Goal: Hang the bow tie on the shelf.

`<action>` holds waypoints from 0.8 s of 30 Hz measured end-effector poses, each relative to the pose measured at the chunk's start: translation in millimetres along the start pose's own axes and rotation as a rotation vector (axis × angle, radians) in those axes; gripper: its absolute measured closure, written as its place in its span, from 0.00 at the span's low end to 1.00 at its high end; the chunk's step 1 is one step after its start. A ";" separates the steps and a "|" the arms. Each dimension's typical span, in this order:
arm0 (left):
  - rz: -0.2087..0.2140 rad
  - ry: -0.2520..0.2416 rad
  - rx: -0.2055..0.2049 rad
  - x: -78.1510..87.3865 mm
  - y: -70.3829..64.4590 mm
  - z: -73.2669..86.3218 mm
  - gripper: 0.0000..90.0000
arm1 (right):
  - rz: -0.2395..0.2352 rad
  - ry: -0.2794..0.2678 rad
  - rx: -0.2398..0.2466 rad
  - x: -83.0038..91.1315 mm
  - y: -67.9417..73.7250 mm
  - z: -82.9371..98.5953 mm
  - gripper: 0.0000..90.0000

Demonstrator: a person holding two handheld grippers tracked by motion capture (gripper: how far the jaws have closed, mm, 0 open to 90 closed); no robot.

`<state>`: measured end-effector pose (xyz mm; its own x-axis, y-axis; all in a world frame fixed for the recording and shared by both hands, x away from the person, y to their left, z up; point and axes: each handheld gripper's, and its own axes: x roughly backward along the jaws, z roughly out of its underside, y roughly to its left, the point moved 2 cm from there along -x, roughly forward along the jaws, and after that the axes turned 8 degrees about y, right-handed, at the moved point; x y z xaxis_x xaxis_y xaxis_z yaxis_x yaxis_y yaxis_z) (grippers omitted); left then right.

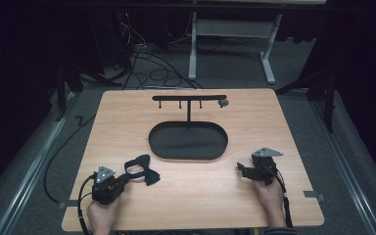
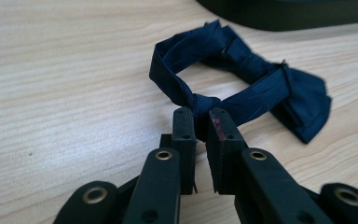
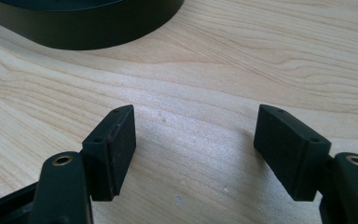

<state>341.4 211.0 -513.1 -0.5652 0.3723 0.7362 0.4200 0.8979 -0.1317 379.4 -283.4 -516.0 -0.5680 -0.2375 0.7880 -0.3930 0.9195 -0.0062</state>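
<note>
1. The table [image 1: 196, 191], a light wood-grain board with rounded corners, filled the middle of the high view, with grey floor and loose cables [image 1: 147, 68] beyond its upper edge.
2. At the lower left of that view, the left gripper [image 1: 122, 179] was held in a hand [image 1: 102, 215], its jaws pinched together on the strap of a dark navy bow tie [image 1: 141, 169].
3. In the left gripper view the bow tie [image 2: 242, 84] lay on the wood in the upper centre: a flat fabric band curled into a loop, creased and matte, with the bow's folded wings at the right. The left gripper [image 2: 201, 122] clamped the near part of the loop (the band bunched between the black pads).
4. A black oval tray [image 1: 188, 141] with a low rim sat at the table's centre, and a thin T-shaped rack [image 1: 189, 98] with small pegs rose from its far side.
5. At the lower right, the right gripper [image 1: 243, 169] rested on the table. In its own view the right gripper [image 3: 196, 140] stood wide apart over bare grain, holding nothing, the tray's [image 3: 88, 28] curved wall at the upper left.
</note>
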 end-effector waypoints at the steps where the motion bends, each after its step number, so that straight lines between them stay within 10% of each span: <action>1: 0.015 -0.015 0.001 4.3 -1.2 -2.7 0.91 | 0.000 0.000 0.002 0.0 -0.1 0.0 0.34; 24: 0.146 -0.149 -0.020 32.7 -13.0 -56.8 0.92 | -0.004 -0.003 -0.003 0.0 -0.5 0.1 0.34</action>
<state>357.8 198.2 -449.6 -0.5957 0.5300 0.6035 0.5183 0.8277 -0.2153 379.6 -283.9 -516.0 -0.5683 -0.2422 0.7864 -0.3933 0.9194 -0.0011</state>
